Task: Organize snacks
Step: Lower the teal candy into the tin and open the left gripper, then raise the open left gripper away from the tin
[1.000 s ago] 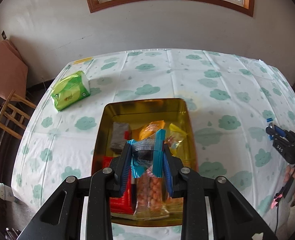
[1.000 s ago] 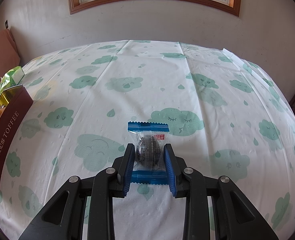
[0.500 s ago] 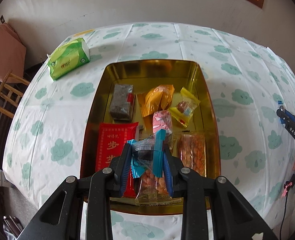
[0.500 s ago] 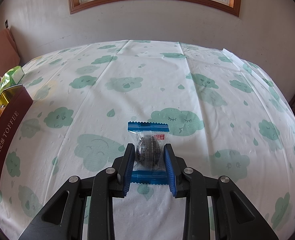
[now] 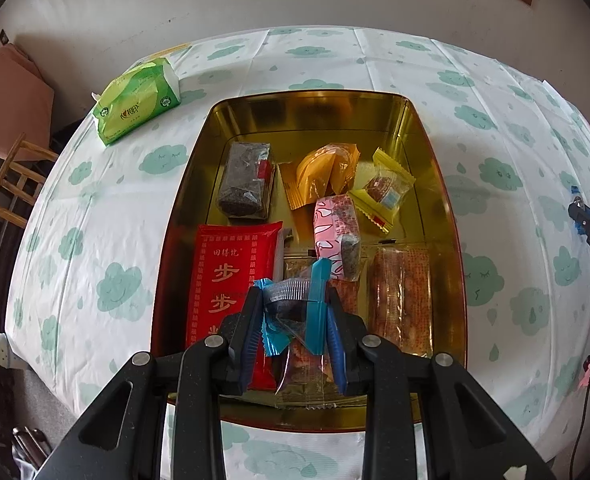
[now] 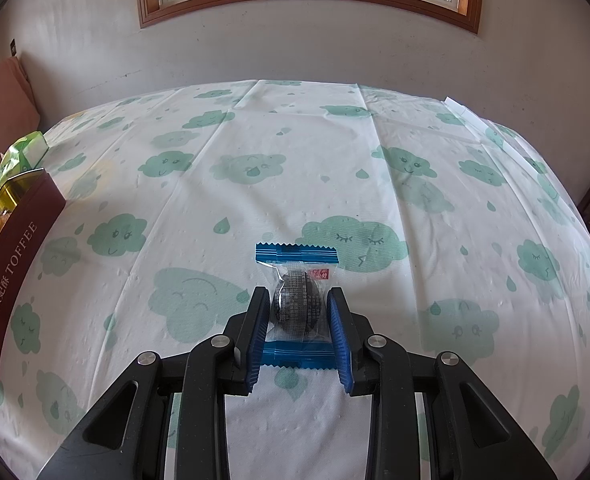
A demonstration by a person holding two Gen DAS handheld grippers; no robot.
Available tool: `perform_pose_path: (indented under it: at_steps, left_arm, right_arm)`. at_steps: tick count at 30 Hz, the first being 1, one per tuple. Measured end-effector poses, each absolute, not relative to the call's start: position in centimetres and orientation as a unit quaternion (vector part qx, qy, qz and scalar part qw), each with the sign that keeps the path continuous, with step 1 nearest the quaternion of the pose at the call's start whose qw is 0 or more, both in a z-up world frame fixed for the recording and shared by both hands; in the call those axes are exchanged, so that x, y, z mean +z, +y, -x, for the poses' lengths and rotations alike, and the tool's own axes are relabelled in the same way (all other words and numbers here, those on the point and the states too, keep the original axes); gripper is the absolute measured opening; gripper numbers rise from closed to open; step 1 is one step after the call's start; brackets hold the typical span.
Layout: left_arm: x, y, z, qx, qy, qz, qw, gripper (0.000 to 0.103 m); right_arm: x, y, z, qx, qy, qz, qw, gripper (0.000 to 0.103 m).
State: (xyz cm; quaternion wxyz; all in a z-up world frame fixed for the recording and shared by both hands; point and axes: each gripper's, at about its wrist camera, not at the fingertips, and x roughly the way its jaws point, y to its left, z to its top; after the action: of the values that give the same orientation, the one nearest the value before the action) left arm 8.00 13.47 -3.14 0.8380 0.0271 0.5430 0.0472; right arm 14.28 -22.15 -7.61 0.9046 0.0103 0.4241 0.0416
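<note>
My left gripper (image 5: 295, 300) is shut on a blue-ended clear snack packet (image 5: 291, 312) and holds it just above the near half of a gold tin (image 5: 435, 152). Several wrapped snacks lie in the tin: a red pack (image 5: 231, 280), a dark bar (image 5: 247, 180), an orange packet (image 5: 327, 172), a yellow one (image 5: 383, 192), a pink one (image 5: 335, 228). In the right wrist view my right gripper (image 6: 299, 300) is shut on a second blue-ended packet with a dark round sweet (image 6: 297, 304), which rests on the cloud-print tablecloth (image 6: 295, 160).
A green tissue pack (image 5: 139, 100) lies on the cloth beyond the tin's far left corner. The tin's dark red "TOFFEE" side (image 6: 11, 272) shows at the left edge of the right wrist view. A wooden chair (image 5: 11, 176) stands off the table's left side.
The left gripper has come down and tipped toward the tin with its packet, so the tin now fills the view. The right gripper and its packet have stayed still.
</note>
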Motion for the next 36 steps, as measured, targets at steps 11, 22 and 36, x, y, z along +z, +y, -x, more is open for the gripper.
perform_pose_path:
  at_steps: [11,22,36]
  left_arm:
    - [-3.8,13.4,-8.1,0.042,0.549,-0.026,0.834,0.029]
    - [-3.8,13.3,-8.1,0.043,0.548,-0.029,0.835,0.030]
    - [-2.1,13.1,-7.4,0.044,0.527,-0.029,0.849,0.039]
  right_arm:
    - [-7.6,-22.1,-14.3,0.041,0.424,-0.010,0.905,0.031]
    - [-7.6,-22.1,-14.3,0.041,0.424,-0.010,0.905,0.031]
    - [-7.6,-22.1,-14.3,0.041,0.424,-0.009,0.905,0.031]
